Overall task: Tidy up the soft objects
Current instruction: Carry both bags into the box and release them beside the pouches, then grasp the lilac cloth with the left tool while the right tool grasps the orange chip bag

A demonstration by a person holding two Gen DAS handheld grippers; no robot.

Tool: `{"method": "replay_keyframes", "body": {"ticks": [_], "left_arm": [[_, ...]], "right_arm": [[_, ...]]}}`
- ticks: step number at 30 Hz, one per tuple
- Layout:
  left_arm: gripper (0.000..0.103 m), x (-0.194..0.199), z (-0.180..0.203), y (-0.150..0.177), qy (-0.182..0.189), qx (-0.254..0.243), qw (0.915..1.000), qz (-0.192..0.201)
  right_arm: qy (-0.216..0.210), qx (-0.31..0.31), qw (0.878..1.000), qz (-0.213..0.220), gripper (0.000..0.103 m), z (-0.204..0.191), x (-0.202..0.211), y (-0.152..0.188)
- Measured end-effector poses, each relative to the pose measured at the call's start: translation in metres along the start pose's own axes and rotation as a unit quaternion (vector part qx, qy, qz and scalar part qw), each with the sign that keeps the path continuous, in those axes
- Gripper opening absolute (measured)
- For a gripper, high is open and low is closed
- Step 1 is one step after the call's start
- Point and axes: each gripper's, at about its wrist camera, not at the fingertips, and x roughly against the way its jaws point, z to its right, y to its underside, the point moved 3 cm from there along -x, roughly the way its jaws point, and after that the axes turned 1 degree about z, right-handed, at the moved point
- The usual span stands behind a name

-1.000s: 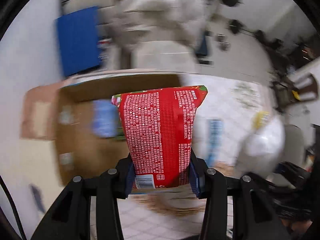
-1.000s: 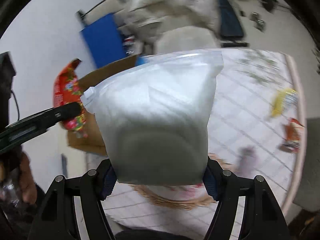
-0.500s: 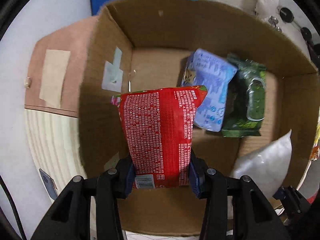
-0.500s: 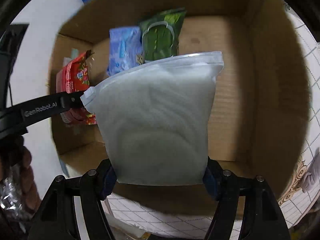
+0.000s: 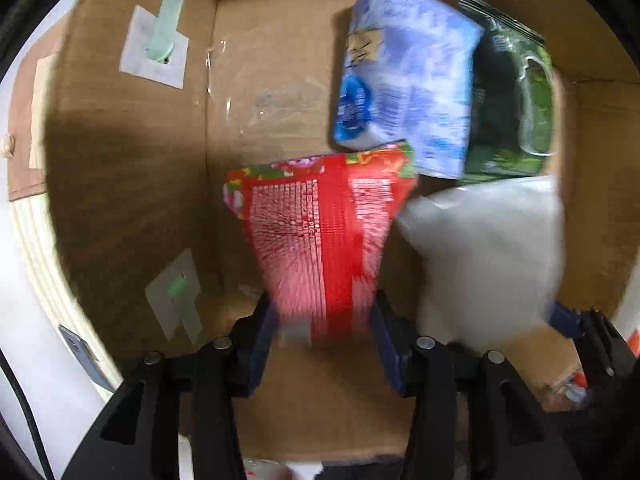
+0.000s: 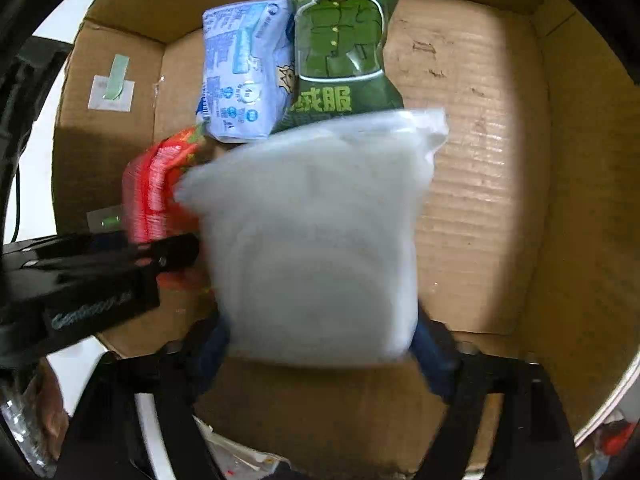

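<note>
Lowered since half a second ago: both packets now sit deep inside the open brown cardboard box [image 5: 132,184], where earlier they hung above its rim.

Left wrist view. Left gripper [image 5: 324,344], fingers [image 5: 260,344] closed on the lower end of a red printed plastic snack packet [image 5: 320,240], held upright over the box floor, its top edge just beside a blue-and-white soft tissue pack [image 5: 404,80]. A dark green foil garment bag [image 5: 516,108] lies against that pack's right side. The translucent white zip bag of soft filling [image 5: 484,256] stands close on the right, touching the red packet's corner. Whether the red packet already rests on the floor cannot be told; motion blur.

Right wrist view. Right gripper [image 6: 320,356], fingers [image 6: 432,356] clamped on the base of the white zip bag [image 6: 316,240], pointing down into the box [image 6: 500,160], bag overlapping the green bag [image 6: 344,44] and near the blue pack [image 6: 244,72]. Red packet [image 6: 152,192] at left, with the left gripper [image 6: 164,256] alongside.

Judgement: placement nearly complete; release appears the remaining step.
</note>
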Motion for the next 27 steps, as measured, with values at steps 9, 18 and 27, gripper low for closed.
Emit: {"method": "replay_keyframes", "body": {"ticks": [9, 18, 27], "left_arm": [[0.094, 0.060, 0.008, 0.038, 0.003, -0.005, 0.9955, 0.095], [0.100, 0.119, 0.033, 0.073, -0.021, -0.011, 0.9773, 0.211], [0.103, 0.155, 0.047, 0.122, -0.028, 0.023, 0.9553, 0.293]], "right_arm": [[0.039, 0.017, 0.997, 0.058, 0.103, -0.009, 0.059, 0.014], [0.065, 0.037, 0.986, 0.147, 0.103, 0.021, 0.150, 0.048], [0.078, 0.051, 0.971, 0.218, 0.103, 0.037, 0.186, 0.090]]}}
